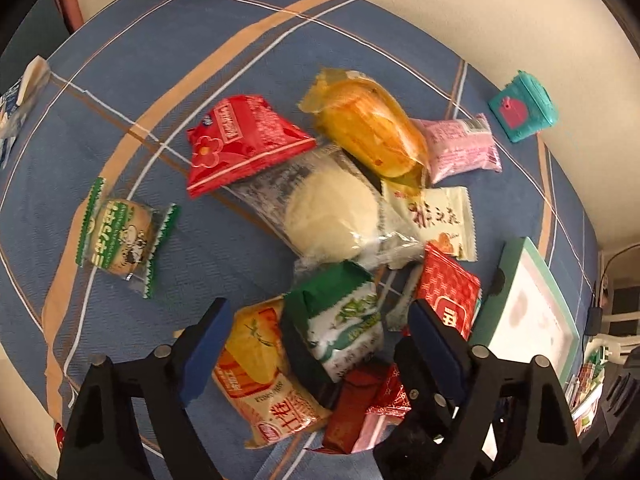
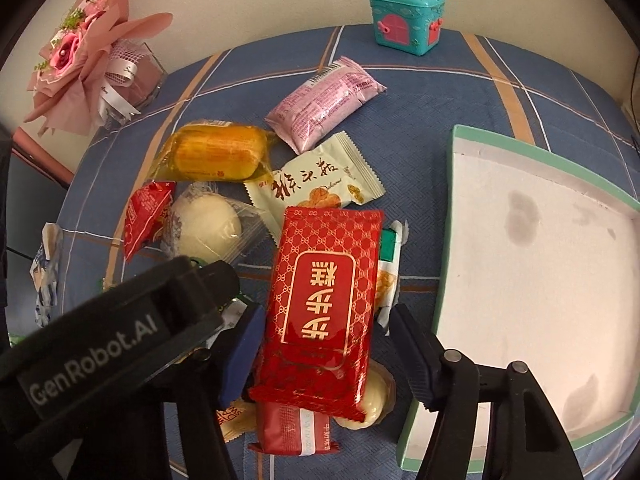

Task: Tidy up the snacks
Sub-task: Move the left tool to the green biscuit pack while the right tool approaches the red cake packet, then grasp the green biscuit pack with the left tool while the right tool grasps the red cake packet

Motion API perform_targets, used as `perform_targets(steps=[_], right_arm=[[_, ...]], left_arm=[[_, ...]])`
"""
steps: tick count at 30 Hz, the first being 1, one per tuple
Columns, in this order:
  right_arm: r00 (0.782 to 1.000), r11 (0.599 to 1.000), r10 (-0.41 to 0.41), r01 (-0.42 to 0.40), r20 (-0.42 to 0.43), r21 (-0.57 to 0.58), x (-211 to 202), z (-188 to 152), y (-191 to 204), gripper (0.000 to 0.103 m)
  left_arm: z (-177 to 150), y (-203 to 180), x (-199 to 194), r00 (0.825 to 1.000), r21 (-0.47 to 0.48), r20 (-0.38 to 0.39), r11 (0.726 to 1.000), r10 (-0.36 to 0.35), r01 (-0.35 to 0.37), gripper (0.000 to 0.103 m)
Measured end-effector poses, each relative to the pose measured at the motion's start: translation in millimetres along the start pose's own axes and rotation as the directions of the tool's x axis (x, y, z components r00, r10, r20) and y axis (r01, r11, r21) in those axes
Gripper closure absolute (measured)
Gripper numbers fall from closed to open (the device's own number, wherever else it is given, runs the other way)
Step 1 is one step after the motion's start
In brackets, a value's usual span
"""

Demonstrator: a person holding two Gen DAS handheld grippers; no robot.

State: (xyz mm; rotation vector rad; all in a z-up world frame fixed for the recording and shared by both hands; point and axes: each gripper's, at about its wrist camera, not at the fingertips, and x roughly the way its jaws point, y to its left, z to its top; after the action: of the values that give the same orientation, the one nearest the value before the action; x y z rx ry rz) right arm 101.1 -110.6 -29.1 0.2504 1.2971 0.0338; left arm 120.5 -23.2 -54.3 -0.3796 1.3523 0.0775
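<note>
Red foil wrapping with a gold lattice marks the large red packet [image 2: 326, 304], which lies on top of the snack pile on the blue checked tablecloth [image 2: 420, 120]. It sits between the fingers of the right gripper [image 2: 322, 354]: the left pad looks to be against its edge, while the right pad stands clear of it, so the jaws are partly spread and not clamped. Beneath it lie a smaller red bar [image 2: 294, 426] and a pale round cake [image 2: 374, 398].

Just right of the pile stands the open green-edged box [image 2: 456, 184], its white floor stained.

The left gripper [image 1: 316, 356] points down over the near end of the pile, fingers set wide. A green-and-white packet [image 1: 340, 320] and an orange-yellow packet [image 1: 260, 372] lie between them; neither pad presses on either.

Farther out lie:
- a clear-wrapped white bun [image 1: 332, 216];
- a red flower-print packet [image 1: 240, 144];
- a golden cake in yellow film [image 1: 368, 124];
- a pink packet [image 2: 324, 104];
- a cream packet [image 2: 320, 184].

Apart to the left rests a green-edged biscuit packet [image 1: 120, 236]. A teal toy chest [image 2: 406, 20] and a pink bouquet [image 2: 84, 60] stand at the far edge.
</note>
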Motion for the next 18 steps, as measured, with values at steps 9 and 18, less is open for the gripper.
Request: perform_targets(steps=[9, 18], right_arm=[[0.998, 0.998, 0.053, -0.052, -0.025, 0.040, 2.9, -3.2, -13.3, 0.046], [0.996, 0.995, 0.083, -0.081, -0.039, 0.067, 0.7, -10.8, -33.3, 0.048]], left_arm=[[-4.9, -17.8, 7.7, 1.000, 0.009, -0.015, 1.000, -0.018, 0.018, 0.034], [-7.4, -19.8, 21.7, 1.000, -0.017, -0.006, 1.000, 0.004, -0.005, 0.053]])
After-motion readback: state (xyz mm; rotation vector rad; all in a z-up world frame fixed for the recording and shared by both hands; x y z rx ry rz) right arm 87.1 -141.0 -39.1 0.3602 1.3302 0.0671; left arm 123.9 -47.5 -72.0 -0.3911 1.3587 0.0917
